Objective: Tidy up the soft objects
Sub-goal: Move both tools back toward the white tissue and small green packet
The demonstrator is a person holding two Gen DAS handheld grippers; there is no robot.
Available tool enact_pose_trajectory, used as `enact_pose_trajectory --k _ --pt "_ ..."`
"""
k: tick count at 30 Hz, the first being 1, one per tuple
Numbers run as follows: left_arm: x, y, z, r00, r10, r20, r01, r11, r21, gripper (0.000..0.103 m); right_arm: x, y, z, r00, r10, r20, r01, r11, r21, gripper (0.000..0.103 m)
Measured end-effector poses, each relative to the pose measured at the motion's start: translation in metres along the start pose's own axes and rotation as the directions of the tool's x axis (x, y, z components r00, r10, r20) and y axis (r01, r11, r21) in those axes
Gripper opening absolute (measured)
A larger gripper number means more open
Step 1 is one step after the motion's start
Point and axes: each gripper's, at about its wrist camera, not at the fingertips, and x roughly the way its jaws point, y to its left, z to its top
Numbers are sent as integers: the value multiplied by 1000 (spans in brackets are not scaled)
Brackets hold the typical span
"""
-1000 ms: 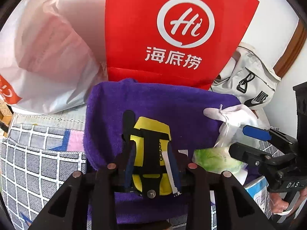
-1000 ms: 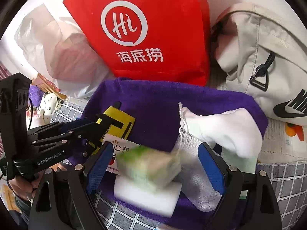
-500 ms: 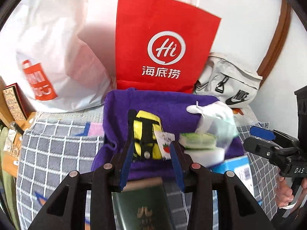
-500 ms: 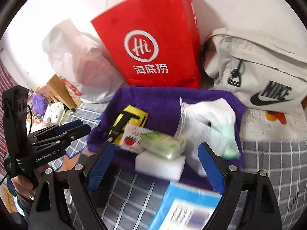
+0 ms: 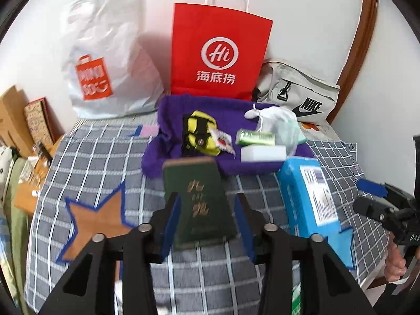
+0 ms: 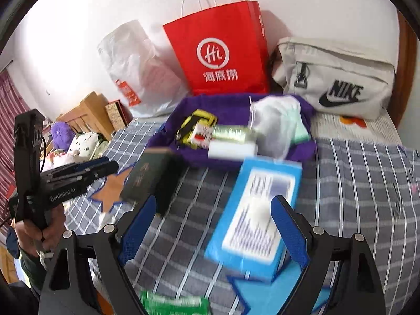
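A purple towel lies on the bed by the wall. On it lie a yellow and black pouch, a small strawberry packet, a green packet on a white sponge, and a white mesh bag. My left gripper is open and empty, astride a dark green book without gripping it. My right gripper is open and empty above a blue box.
A red paper bag, a white plastic bag and a grey Nike bag stand against the wall. The grey checked bedspread has star patches. A green packet lies near the front edge.
Both grippers have drawn back from the purple towel. The left one has let go of the yellow pouch, which now lies on the towel. The book and blue box came into view.
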Motion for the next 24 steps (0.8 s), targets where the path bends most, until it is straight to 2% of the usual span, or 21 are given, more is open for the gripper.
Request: enact_pose_trajectory --k 7,10,14,18,24 --pt "-18 18 -46 1000 16 -6 -16 999 -35 46 -3 9 -69 996 -16 -83 14 1000 -14 89" --pt "-22 28 -61 1000 18 -11 -19 998 -63 46 1 12 -100 989 20 -147 -18 1000 13 87" --pt "-27 38 -72 1000 -2 1 2 996 -92 46 4 19 -135 966 86 -244 -68 994 81 83" --pt "-28 52 -79 1000 -17 13 18 992 -123 47 10 35 -158 940 167 -297 -136 983 120 83" --pt "-19 77 -96 999 5 -41 -11 989 -151 48 42 48 -167 920 177 -350 -122 977 174 84"
